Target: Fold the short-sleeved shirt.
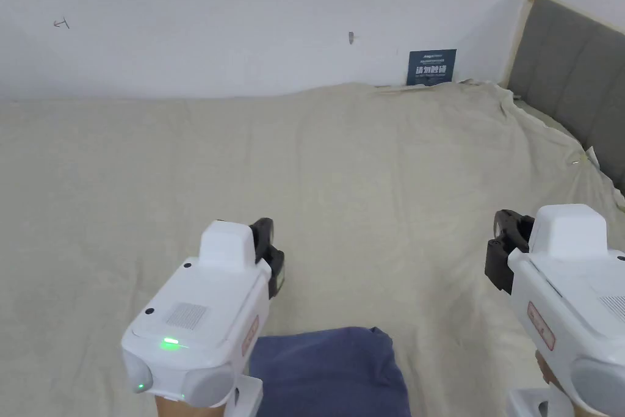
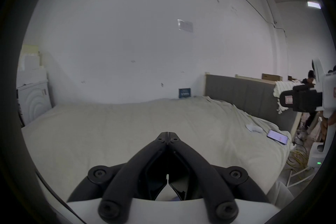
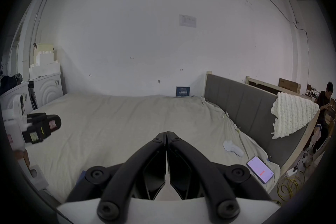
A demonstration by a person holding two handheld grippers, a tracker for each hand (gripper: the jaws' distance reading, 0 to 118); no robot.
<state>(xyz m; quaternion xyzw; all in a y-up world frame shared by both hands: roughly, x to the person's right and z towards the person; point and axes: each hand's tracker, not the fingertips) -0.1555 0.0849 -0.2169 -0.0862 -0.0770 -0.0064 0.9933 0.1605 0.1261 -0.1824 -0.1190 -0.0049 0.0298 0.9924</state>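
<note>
Blue shirt lies bunched at the bed's near edge while I hold my left claw and right claw above it, both pressed together, empty.

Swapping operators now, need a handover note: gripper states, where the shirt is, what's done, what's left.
Left gripper: fingers shut, empty, held above the bed.
Right gripper: fingers shut, empty, also above the bed.
Shirt: dark blue, lying in a compact bundle at the near edge of the bed, between the two grippers and closer to the person. Neither gripper touches it.
Done: can't confirm; the bundle looks partly folded or just bunched, and much of it is cut off in the head view.
Left: check the shirt; spread and fold it if not neat.
Note: phone lies at the bed's right side.
</note>
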